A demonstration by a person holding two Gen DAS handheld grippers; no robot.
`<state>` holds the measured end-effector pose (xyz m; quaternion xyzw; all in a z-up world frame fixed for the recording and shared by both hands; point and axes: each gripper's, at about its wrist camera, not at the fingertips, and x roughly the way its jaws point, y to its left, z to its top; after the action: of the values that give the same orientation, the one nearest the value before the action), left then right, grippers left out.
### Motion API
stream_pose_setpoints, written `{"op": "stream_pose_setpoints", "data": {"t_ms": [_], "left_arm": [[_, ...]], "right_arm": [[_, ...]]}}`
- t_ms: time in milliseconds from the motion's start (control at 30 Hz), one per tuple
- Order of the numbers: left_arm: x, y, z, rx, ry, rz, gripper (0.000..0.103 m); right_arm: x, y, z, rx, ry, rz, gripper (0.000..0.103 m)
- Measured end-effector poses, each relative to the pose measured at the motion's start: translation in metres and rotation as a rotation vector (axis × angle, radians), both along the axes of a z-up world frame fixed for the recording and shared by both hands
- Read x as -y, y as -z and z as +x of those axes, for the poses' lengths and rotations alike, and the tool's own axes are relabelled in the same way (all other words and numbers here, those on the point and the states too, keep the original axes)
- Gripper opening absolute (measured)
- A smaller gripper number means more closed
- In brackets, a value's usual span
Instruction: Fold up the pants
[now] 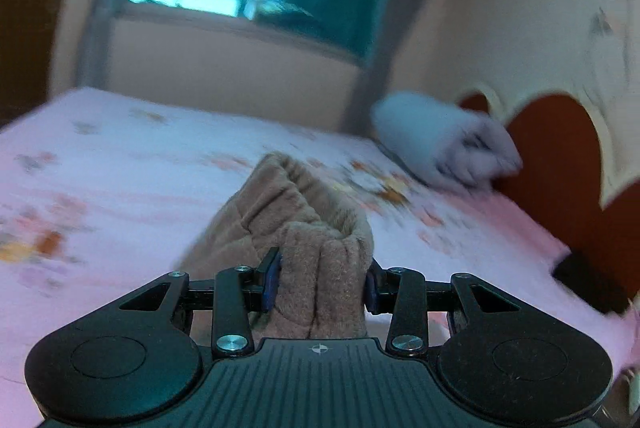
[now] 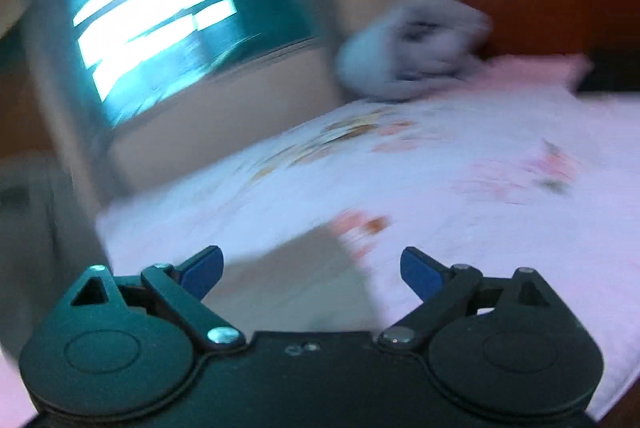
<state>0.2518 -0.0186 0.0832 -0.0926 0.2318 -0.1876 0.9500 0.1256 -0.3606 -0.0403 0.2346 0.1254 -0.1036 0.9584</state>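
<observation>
Left claw (image 1: 320, 284) grips bunched pants (image 1: 296, 220) above the bedsheet (image 1: 120, 163).

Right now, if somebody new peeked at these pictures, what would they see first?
First, the fuzzy tan-brown pants, bunched and squeezed in the left gripper, lifted above the pink flowered bedsheet. Next, the right gripper, wide open and holding nothing. At the far end of the bed, a rolled grey blanket lies by the red headboard.

Tan fuzzy pants (image 1: 304, 228) showing against pink floral-print bedsheet (image 1: 140, 179); grey-white bundle (image 1: 444, 143) sitting by red-brown headboard (image 1: 560, 155); blue gripper pads (image 2: 204, 270).
</observation>
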Motion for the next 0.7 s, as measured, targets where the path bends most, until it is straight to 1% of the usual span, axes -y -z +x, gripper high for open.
{"op": "stream_pose_setpoints", "data": {"t_ms": [33, 100, 200, 233, 267, 300, 333, 367, 400, 433, 467, 500, 567, 600, 667, 700], "left_arm": [[0.024, 0.010, 0.008, -0.022, 0.032, 0.001, 0.038], [0.080, 0.034, 0.023, -0.075, 0.097, 0.015, 0.037], [0.162, 0.068, 0.025, -0.088, 0.191, 0.109, 0.037], [0.186, 0.080, 0.022, -0.083, 0.212, 0.148, 0.037], [0.209, 0.096, 0.019, -0.097, 0.231, 0.208, 0.039], [0.227, 0.106, 0.015, -0.136, 0.240, 0.257, 0.048], [0.237, 0.108, 0.006, -0.155, 0.257, 0.263, 0.067], [0.236, 0.106, -0.007, -0.125, 0.288, 0.222, 0.095], [0.228, 0.101, -0.022, -0.081, 0.280, 0.197, 0.103], [0.218, 0.095, -0.033, -0.051, 0.247, 0.198, 0.103], [0.204, 0.089, -0.044, -0.042, 0.234, 0.203, 0.103], [0.184, 0.084, -0.052, -0.042, 0.229, 0.189, 0.103], [0.136, 0.076, -0.067, -0.021, 0.164, 0.157, 0.103], [0.110, 0.075, -0.074, -0.020, 0.133, 0.170, 0.103], [0.065, 0.077, -0.084, -0.014, 0.053, 0.237, 0.103], [0.043, 0.079, -0.090, -0.024, 0.015, 0.270, 0.103]], "right_arm": [[0.017, -0.003, -0.002, 0.004, 0.025, 0.036, 0.090], [0.042, -0.006, -0.009, 0.006, 0.056, 0.056, 0.090], [0.076, -0.003, -0.018, 0.027, 0.090, 0.100, 0.090], [0.086, 0.000, -0.022, 0.017, 0.097, 0.116, 0.090], [0.094, 0.006, -0.024, 0.003, 0.103, 0.140, 0.090], [0.106, 0.013, -0.026, -0.009, 0.111, 0.200, 0.090], [0.115, 0.019, -0.027, -0.013, 0.112, 0.257, 0.091], [0.123, 0.024, -0.028, -0.021, 0.110, 0.306, 0.091], [0.128, 0.028, -0.031, -0.033, 0.107, 0.338, 0.091], [0.132, 0.032, -0.032, -0.035, 0.098, 0.369, 0.092], [0.134, 0.035, -0.032, -0.027, 0.082, 0.409, 0.091], [0.137, 0.038, -0.031, -0.016, 0.053, 0.454, 0.091], [0.136, 0.041, -0.024, -0.014, -0.014, 0.533, 0.089], [0.134, 0.042, -0.019, -0.008, -0.061, 0.573, 0.088], [0.120, 0.044, -0.006, 0.011, -0.186, 0.659, 0.084], [0.111, 0.044, -0.001, 0.010, -0.225, 0.677, 0.084]]}}
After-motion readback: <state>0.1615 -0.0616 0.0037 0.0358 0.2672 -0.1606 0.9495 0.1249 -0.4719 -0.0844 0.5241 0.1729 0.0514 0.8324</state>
